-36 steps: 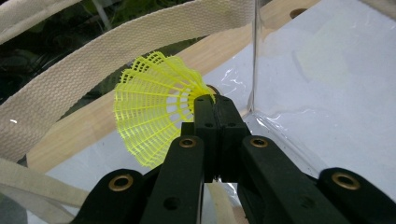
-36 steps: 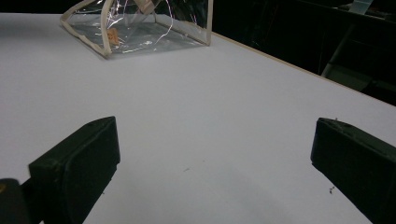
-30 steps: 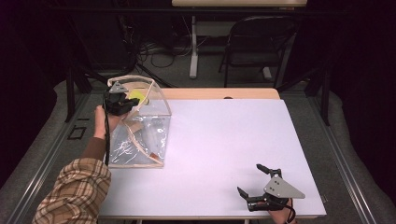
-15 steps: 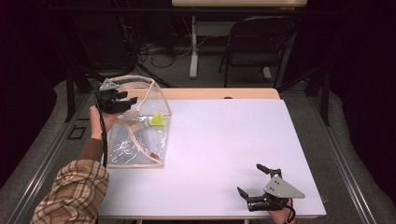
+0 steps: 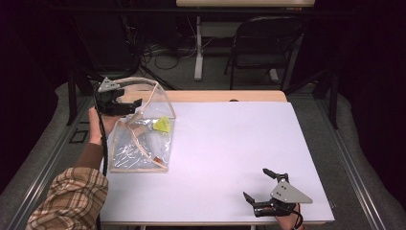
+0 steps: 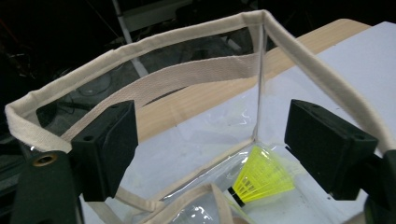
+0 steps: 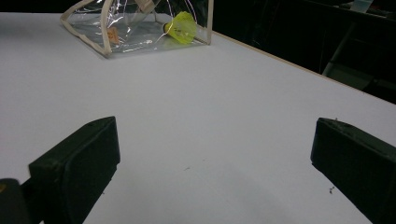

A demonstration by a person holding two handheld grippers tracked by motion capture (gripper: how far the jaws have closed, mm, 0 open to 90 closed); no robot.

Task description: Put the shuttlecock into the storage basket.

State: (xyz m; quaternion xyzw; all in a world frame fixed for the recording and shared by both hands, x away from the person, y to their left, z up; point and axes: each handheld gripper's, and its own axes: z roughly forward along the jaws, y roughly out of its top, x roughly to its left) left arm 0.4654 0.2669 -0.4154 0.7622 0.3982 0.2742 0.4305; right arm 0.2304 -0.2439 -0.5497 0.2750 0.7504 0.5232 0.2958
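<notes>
Where dark room meets white table (image 5: 215, 158): 2 grippers, left gripper (image 5: 119, 103) and right gripper (image 5: 265, 189), jaws spread, empty.

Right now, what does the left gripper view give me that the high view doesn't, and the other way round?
Left gripper view alone: the shuttlecock's dark cork base and ribbed yellow skirt, seen through the bag's open mouth between open jaws. High view alone: the right gripper open near the table's front edge, and the plaid sleeve. Both: the clear bag with its beige trim, and the shuttlecock inside.
</notes>
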